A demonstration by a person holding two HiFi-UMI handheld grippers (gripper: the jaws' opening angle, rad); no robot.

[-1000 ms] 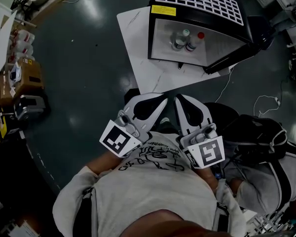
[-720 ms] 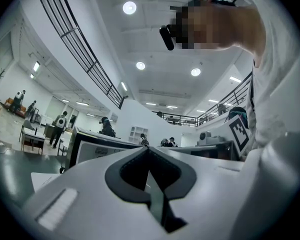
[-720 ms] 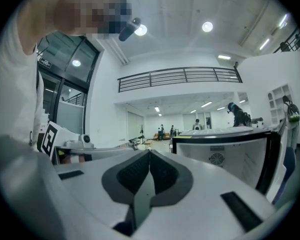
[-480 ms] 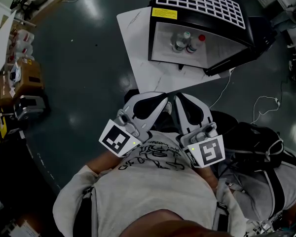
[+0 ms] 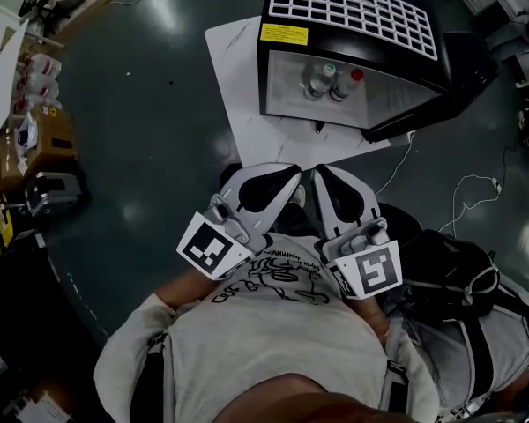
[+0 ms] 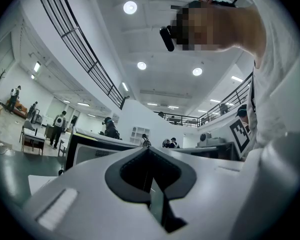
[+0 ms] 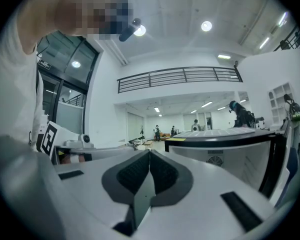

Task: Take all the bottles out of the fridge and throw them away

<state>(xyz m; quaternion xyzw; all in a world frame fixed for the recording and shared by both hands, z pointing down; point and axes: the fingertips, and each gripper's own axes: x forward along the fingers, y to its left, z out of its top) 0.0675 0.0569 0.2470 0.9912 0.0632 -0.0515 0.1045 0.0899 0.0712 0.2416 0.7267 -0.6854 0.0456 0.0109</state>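
A small black fridge [image 5: 353, 7] with a white grille on top stands on a white slab [image 5: 247, 104] on the floor. Through its pale front I see several bottles [image 5: 318, 79], one with a red cap [image 5: 356, 75]. Both grippers are held close to the person's chest, well short of the fridge. The left gripper [image 5: 291, 176] and the right gripper [image 5: 322, 176] point toward it side by side. Each is shut with nothing between the jaws, as the left gripper view [image 6: 149, 151] and the right gripper view [image 7: 150, 154] show. The fridge [image 7: 225, 149] appears ahead of the right gripper.
A black panel [image 5: 441, 86] juts out at the fridge's right side. A white cable [image 5: 476, 188] trails over the dark floor. A black bag [image 5: 450, 271] lies at my right. Boxes and clutter [image 5: 35, 148] line the left edge. Other people stand far off [image 6: 60, 126].
The fridge sits slightly higher and further left in the head view, and the black bag has slid lower. Both grippers stay where they were, still shut.
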